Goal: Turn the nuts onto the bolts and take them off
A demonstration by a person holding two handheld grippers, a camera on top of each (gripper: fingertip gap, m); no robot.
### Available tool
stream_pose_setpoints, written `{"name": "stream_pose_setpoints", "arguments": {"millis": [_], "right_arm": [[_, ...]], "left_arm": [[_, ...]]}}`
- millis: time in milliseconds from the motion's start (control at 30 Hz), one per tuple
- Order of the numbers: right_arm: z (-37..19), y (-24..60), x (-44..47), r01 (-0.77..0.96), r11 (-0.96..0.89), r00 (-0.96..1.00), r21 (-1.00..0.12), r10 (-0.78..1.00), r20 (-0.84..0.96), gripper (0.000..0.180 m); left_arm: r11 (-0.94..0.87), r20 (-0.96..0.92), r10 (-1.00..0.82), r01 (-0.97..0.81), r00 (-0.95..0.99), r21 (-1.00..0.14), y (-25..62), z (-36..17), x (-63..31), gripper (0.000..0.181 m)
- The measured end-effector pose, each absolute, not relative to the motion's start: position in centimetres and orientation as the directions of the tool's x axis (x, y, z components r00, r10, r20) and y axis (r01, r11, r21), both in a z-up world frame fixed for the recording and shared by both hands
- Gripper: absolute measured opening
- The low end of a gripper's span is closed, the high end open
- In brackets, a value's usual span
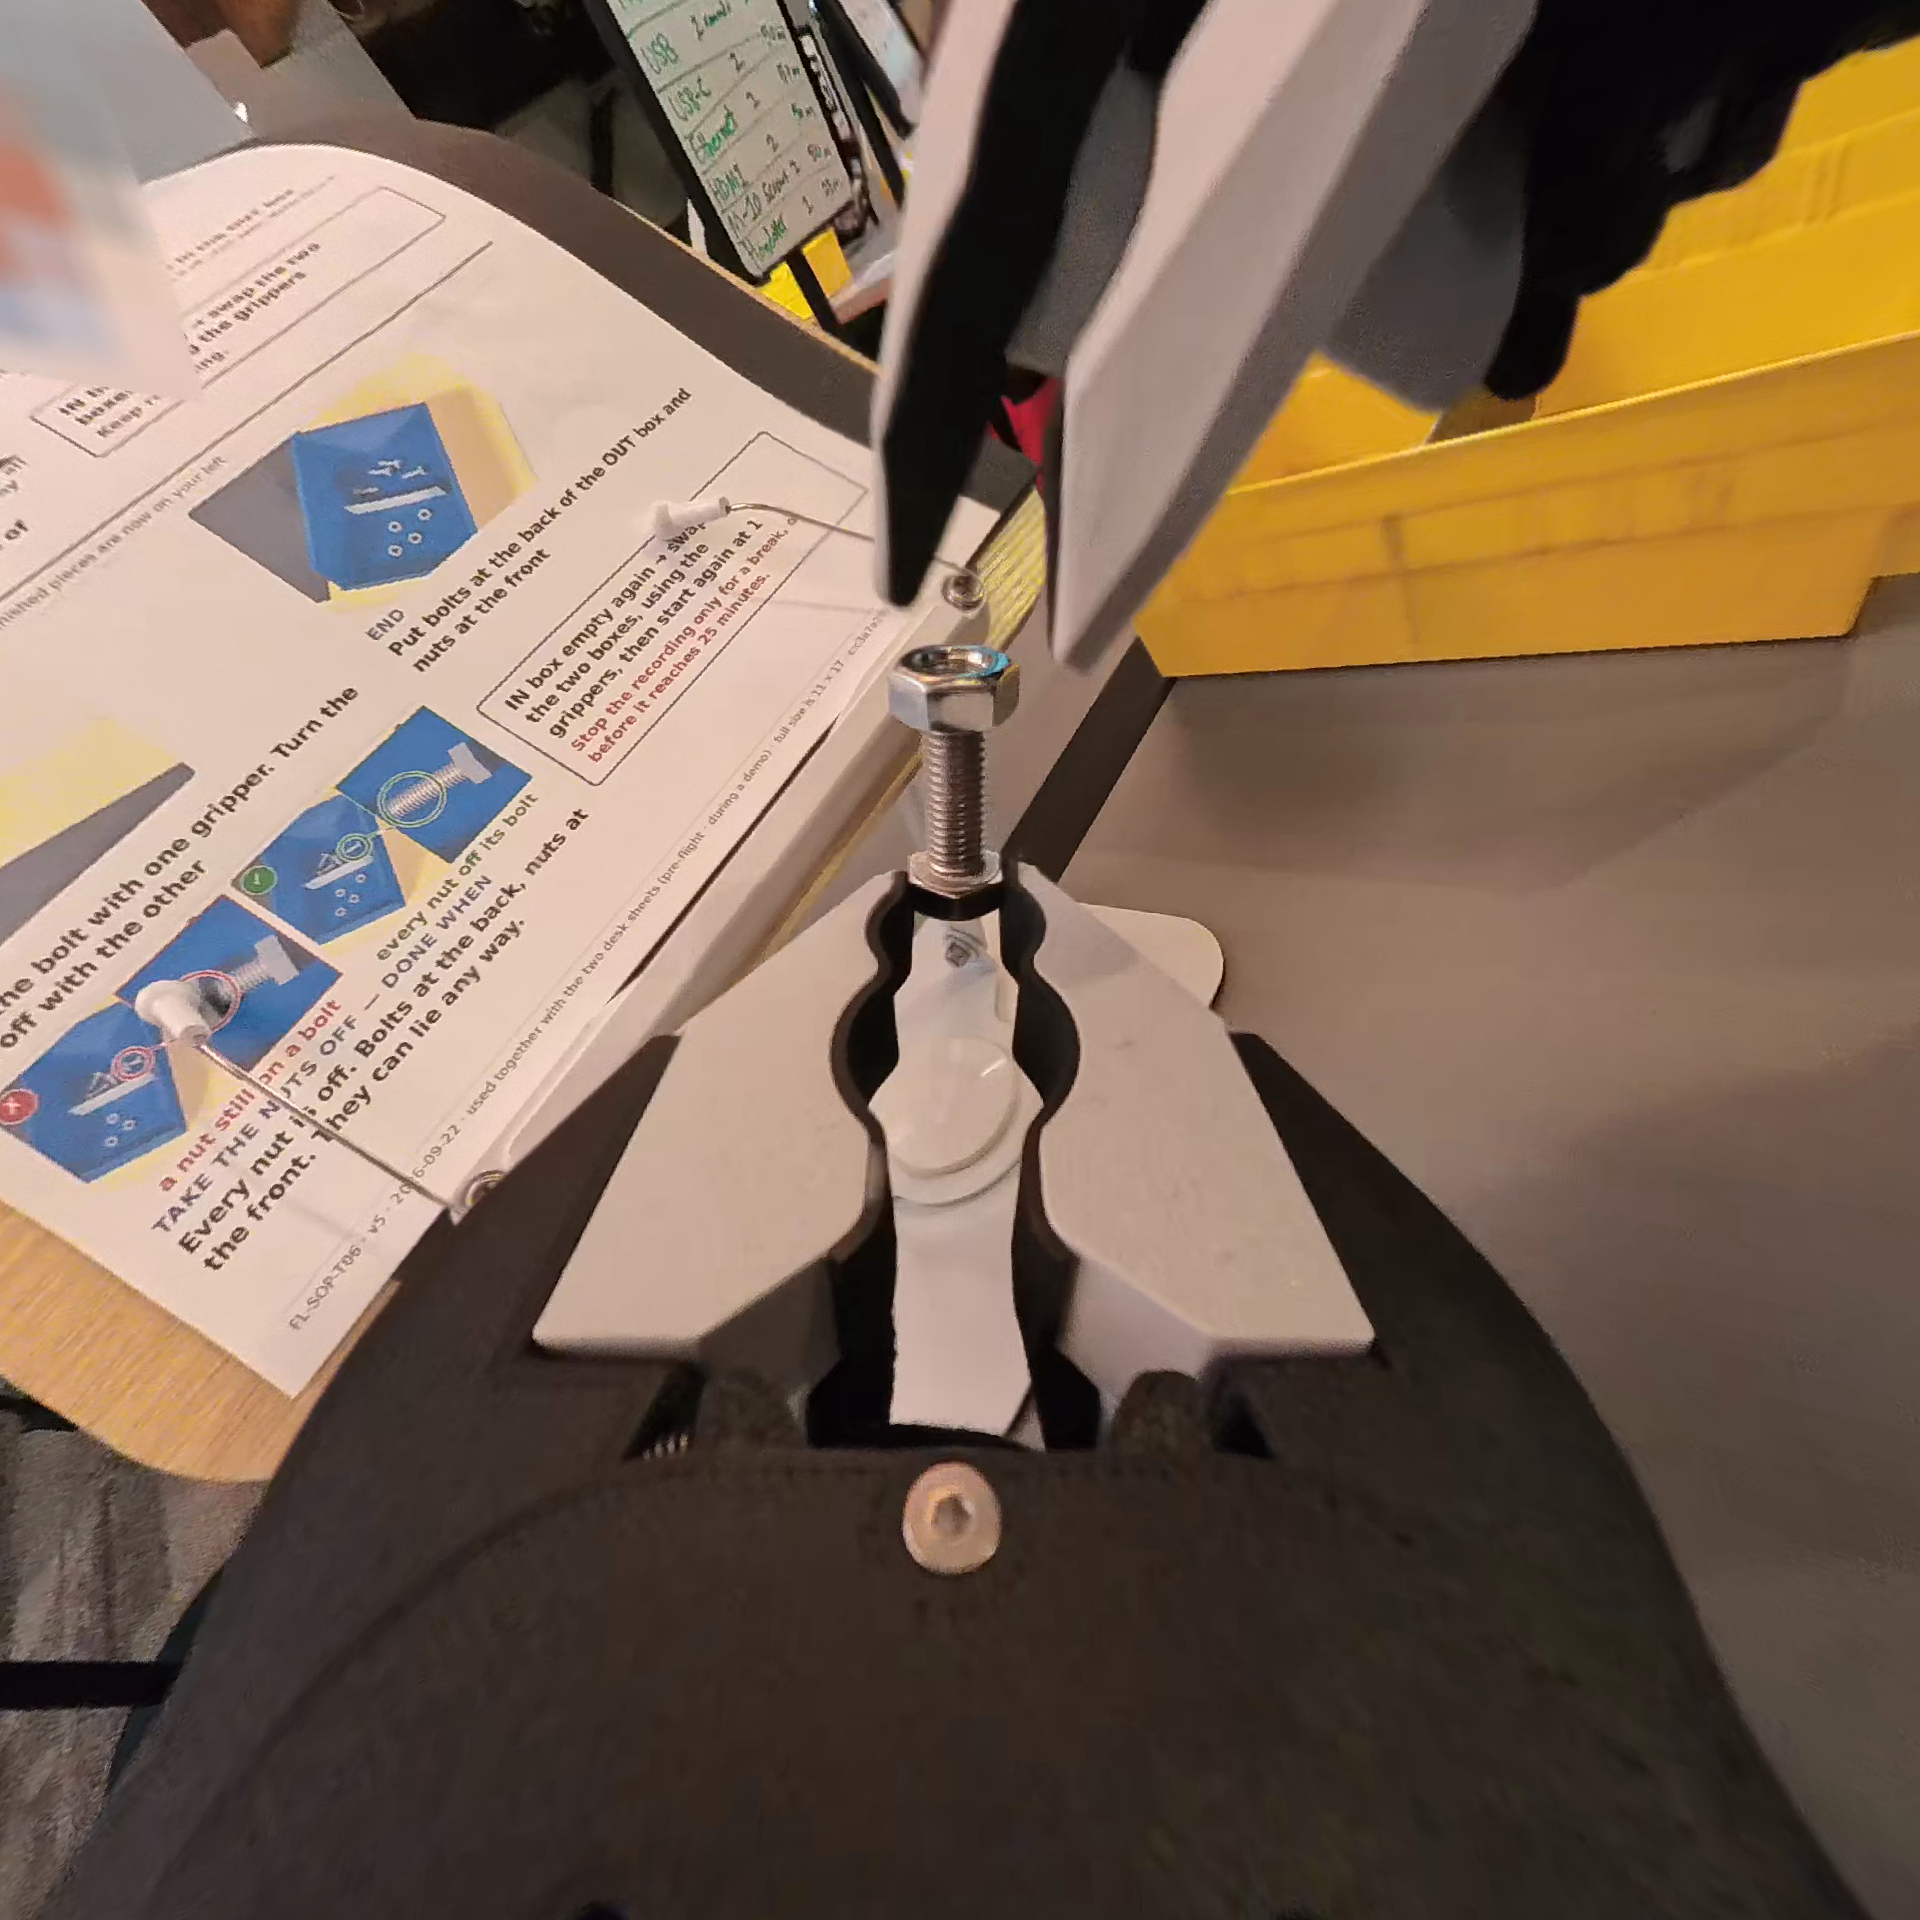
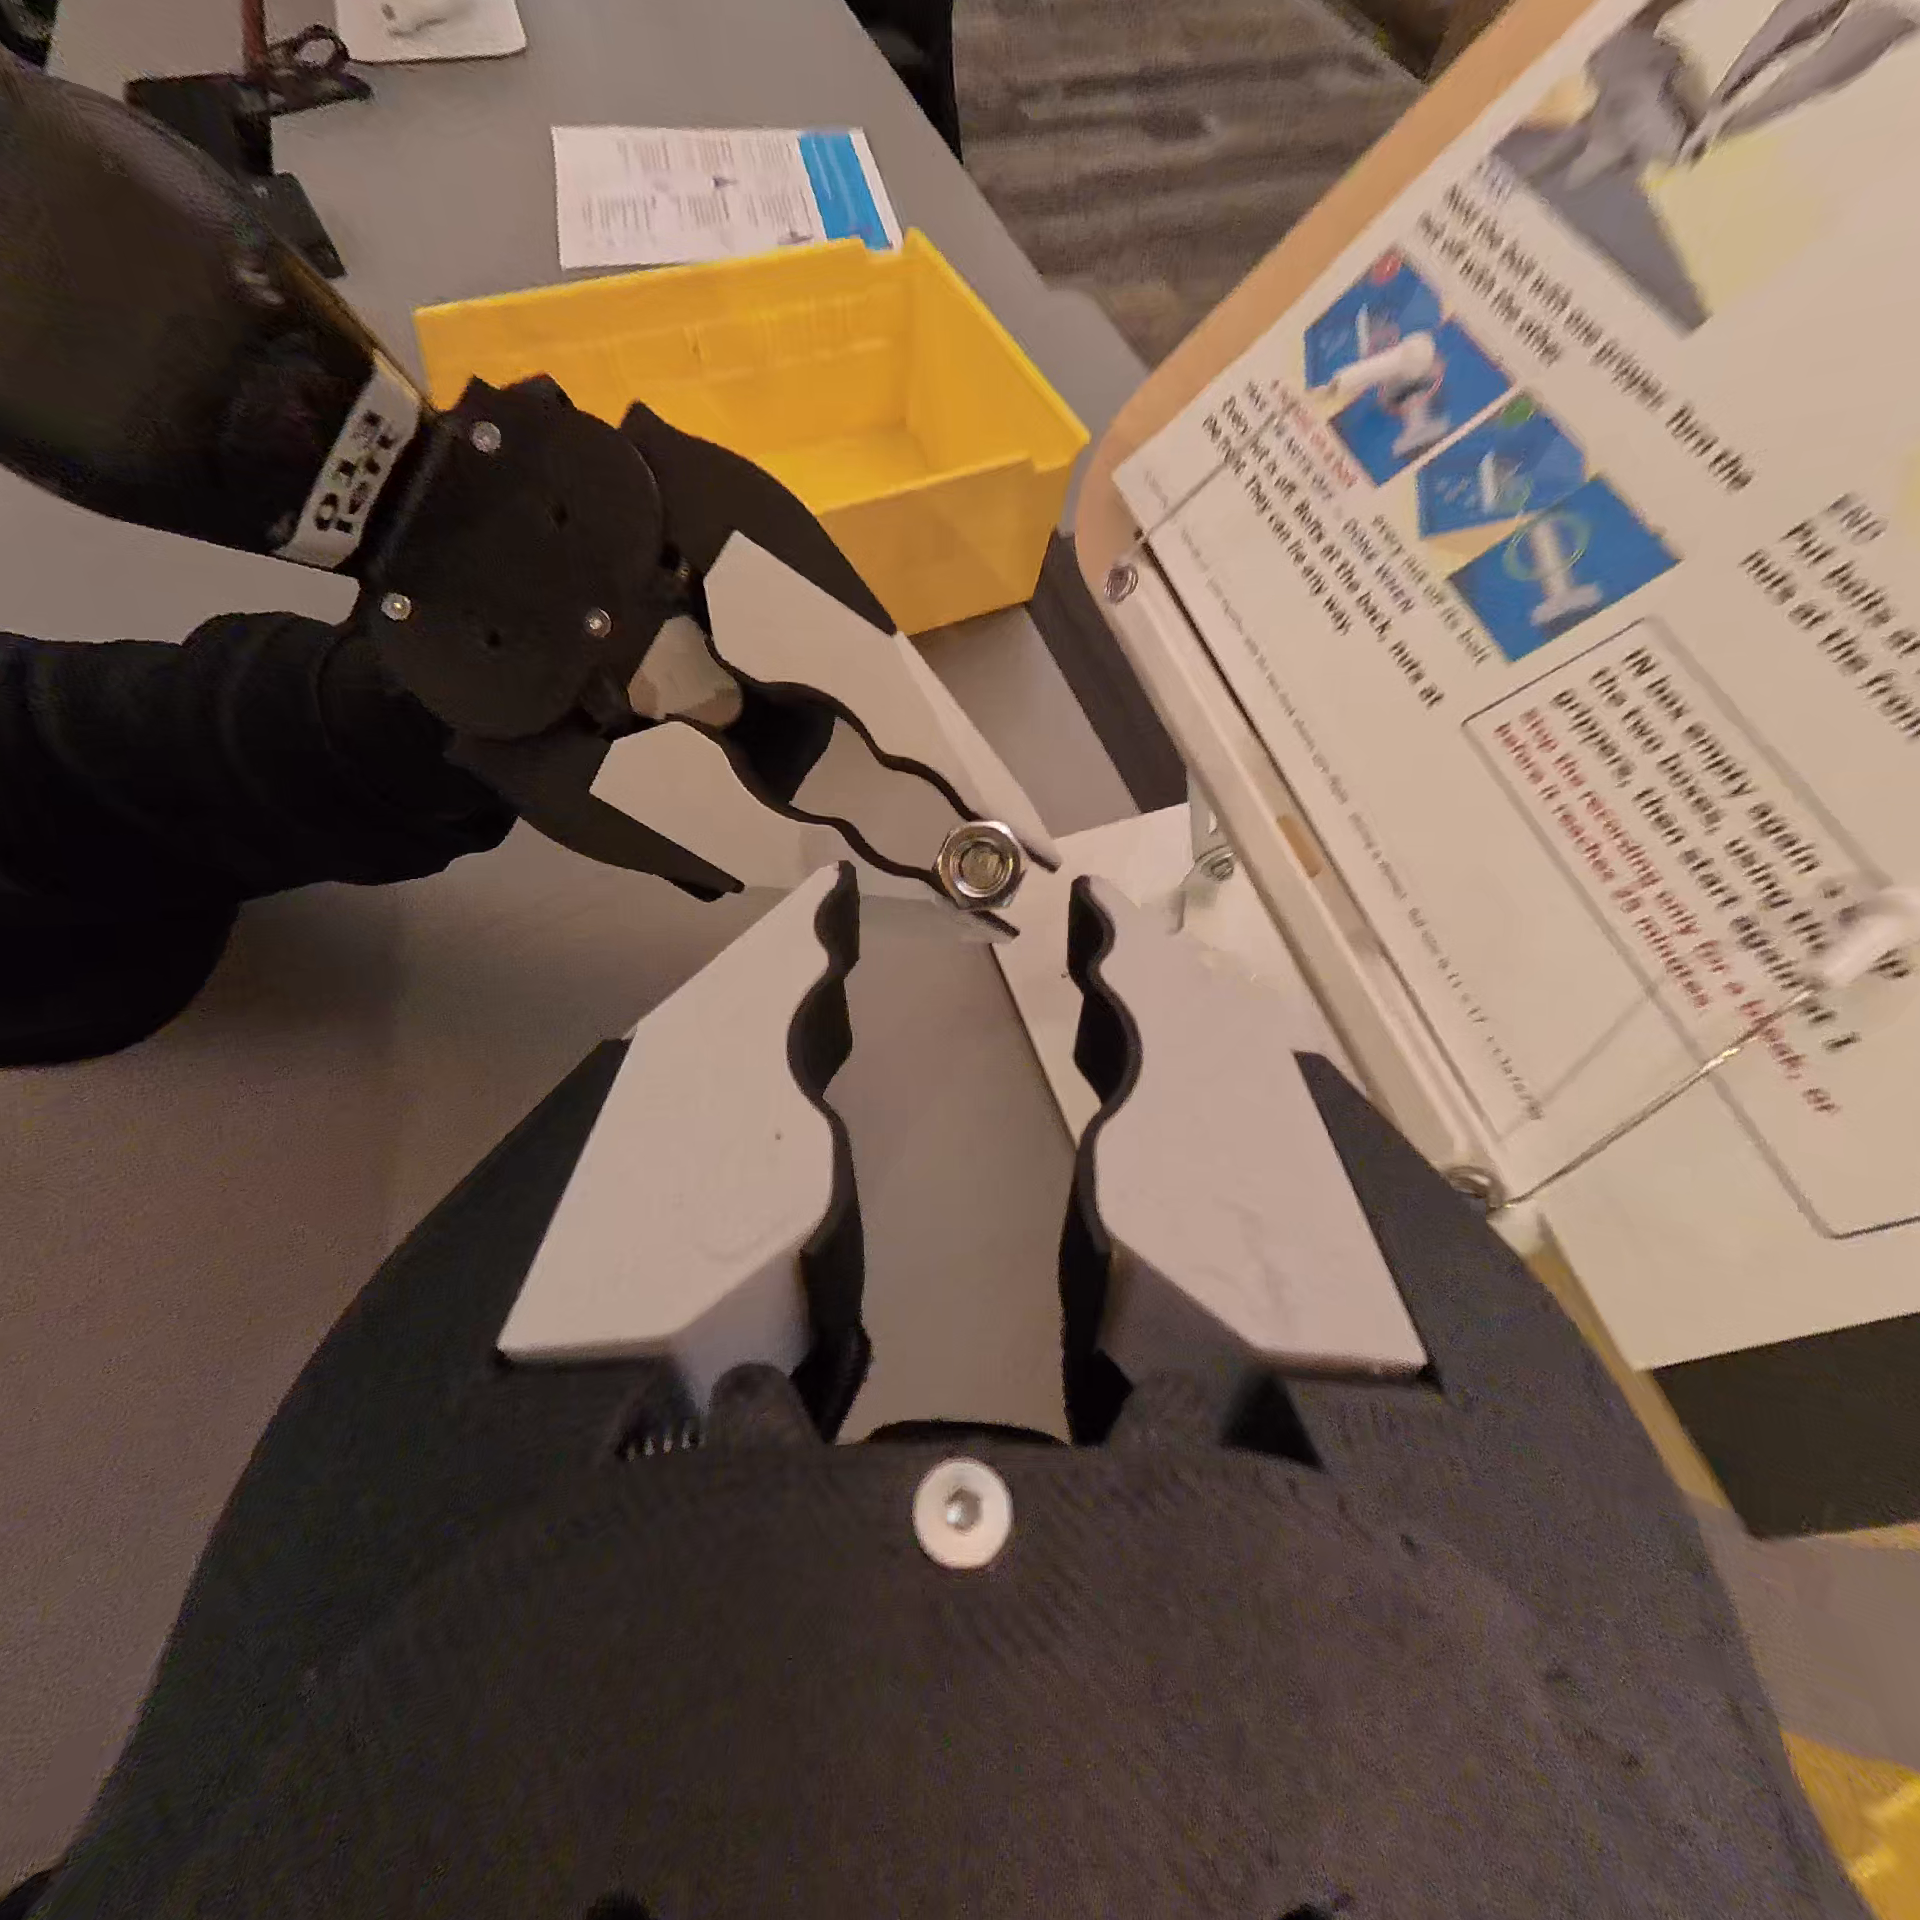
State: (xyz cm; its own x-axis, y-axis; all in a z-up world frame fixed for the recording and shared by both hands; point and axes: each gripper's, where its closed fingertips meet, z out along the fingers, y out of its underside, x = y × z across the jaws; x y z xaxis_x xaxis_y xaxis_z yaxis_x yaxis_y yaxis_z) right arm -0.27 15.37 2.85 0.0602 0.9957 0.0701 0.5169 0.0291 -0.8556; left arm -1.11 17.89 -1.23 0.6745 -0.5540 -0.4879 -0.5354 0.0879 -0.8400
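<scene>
My left gripper point(image 1: 954, 906) is shut on the head end of a steel bolt point(image 1: 947, 795), which points away from its camera. A hex nut point(image 1: 954, 689) sits on the bolt's threaded tip. My right gripper point(image 1: 987, 623) hangs just above the nut, open, with one finger on each side and not touching it. In the right wrist view the nut point(image 2: 979, 864) shows end-on just beyond my open right gripper point(image 2: 964, 906), between its tips. The left gripper point(image 2: 1006, 891) comes in from the left there, held by a black-gloved hand point(image 2: 156, 727).
A yellow bin point(image 2: 914, 416) stands on the grey table point(image 1: 1507, 987) behind the grippers; it also shows in the left wrist view point(image 1: 1507, 520). A printed instruction sheet point(image 1: 364, 675) is clipped on a tilted stand point(image 2: 1288, 831) close beside them. A whiteboard point(image 1: 727, 125) stands at the back. Some 5 cm of space lies between my two pairs of fingers.
</scene>
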Motion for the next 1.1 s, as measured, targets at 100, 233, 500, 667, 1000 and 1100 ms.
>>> {"name": "stream_pose_setpoints", "arguments": {"millis": [100, 233, 500, 667, 1000, 1100], "right_arm": [[2.2, 15.4, -0.9, 0.512, -0.039, 0.104, -0.858, 0.994, 0.017, 0.034], [2.5, 15.7, -1.0, 0.478, -0.085, 0.151, -0.874, 0.988, -0.014, 0.022], [2.6, 15.1, -1.2, 0.518, -0.022, 0.126, -0.855, 0.991, 0.051, 0.015], [2.4, 14.8, -0.9, 0.583, 0.092, 0.05, -0.807, 0.988, 0.148, 0.015], [1.6, 15.1, 0.4, 0.704, 0.66, -0.417, -0.261, 0.682, 0.601, 0.015], [1.5, 15.5, 0.4, 0.676, 0.734, -0.521, -0.068, 0.541, 0.661, 0.015]], "left_arm": [[0.097, -0.518, -0.533, -0.56, 0.669, -0.823, 17.9, -1.0, -1.3, 0.015], [0.109, -0.534, -0.519, -0.569, 0.667, -0.815, 17.6, -0.4, -1.4, 0.015], [0.121, -0.544, -0.52, -0.574, 0.659, -0.81, 17.3, 0.1, -1.4, 0.015], [0.117, -0.523, -0.56, -0.563, 0.643, -0.818, 16.9, 0.1, -1.1, 0.015], [0.107, -0.466, -0.653, -0.536, 0.597, -0.838, 16.2, -0.8, -0.1, 0.015], [0.1, -0.459, -0.659, -0.535, 0.596, -0.839, 16.2, -1.0, 0.0, 0.015]]}}
